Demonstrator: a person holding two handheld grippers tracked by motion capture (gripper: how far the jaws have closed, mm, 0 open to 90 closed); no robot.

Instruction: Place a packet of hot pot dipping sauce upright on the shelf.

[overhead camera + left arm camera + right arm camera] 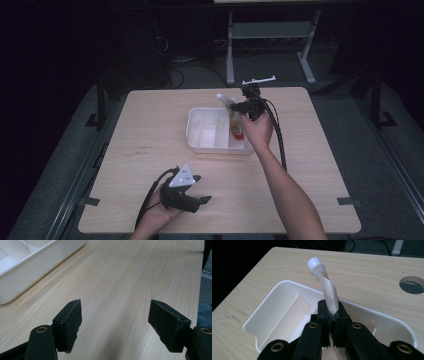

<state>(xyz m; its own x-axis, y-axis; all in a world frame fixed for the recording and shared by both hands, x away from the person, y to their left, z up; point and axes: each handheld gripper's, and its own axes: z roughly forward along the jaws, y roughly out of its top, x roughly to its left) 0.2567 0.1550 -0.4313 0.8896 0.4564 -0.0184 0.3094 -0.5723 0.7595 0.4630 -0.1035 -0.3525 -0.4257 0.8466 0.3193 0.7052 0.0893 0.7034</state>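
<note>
On the near left of the bench [150, 125], the left hand-held gripper [186, 192] rests low with its jaws spread wide and nothing between them. Right of it, the white divided tray [197, 131] sits mid-bench. Over the tray's right end, the right hand-held gripper [331, 315] pinches a clear pouch [329, 293]. The pouch's long axis is tilted, with its white cap [314, 263] pointing up and away towards the bench's far edge.

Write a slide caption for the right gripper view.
Right hand-held gripper pinches a clear pouch with a white cap above a white divided tray on the wooden table.
</note>
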